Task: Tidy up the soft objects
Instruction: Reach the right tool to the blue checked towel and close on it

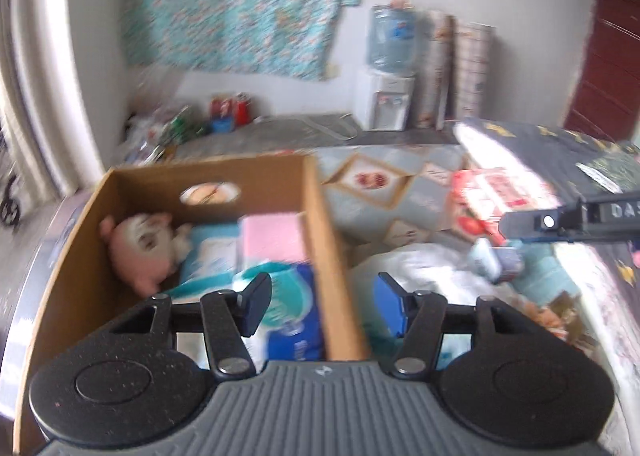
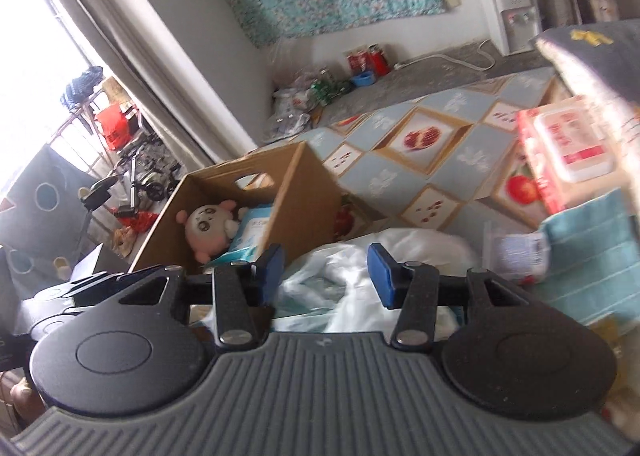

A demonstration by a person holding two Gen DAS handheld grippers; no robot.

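The open brown cardboard box [image 1: 320, 223] stands on the bed, on the blue quilt with diamond panels and pomegranate prints [image 2: 432, 159]. Inside lie a pink and white round plush toy [image 1: 140, 248], a flat pale blue packet [image 1: 212, 252], a pink rectangular pack [image 1: 272, 236] and a blue and white tissue pack [image 1: 292, 320]. So part of the sorting appears done.

The left gripper [image 1: 320, 304] hangs above the box's right wall, jaws partly apart with nothing between them; the wall edge runs under the gap. The right gripper [image 2: 326, 276] is likewise partly open and empty, hovering over a crumpled white plastic bag [image 2: 360, 264] just beside the box. In the left view the right tool shows only as a black bar at the frame's right edge.

Items still outside the box: a red and white wipes pack [image 2: 568, 151], a folded teal towel [image 2: 592, 256] and a small clear packet with a printed label [image 2: 516, 252], all near the bag.

Risks noted:
- The bag is thin and slack; a pinch on a loose fold could lift only film and spill whatever lies within (contents cannot be told).
- The left jaws sit close to the box wall; a descent from here could catch the cardboard and tip or shove the box toward the bed edge.
- The box looks well filled on its near side; another bulky item may ride up over the rim.
- Both views are smeared by motion, so fine alignment is uncertain.
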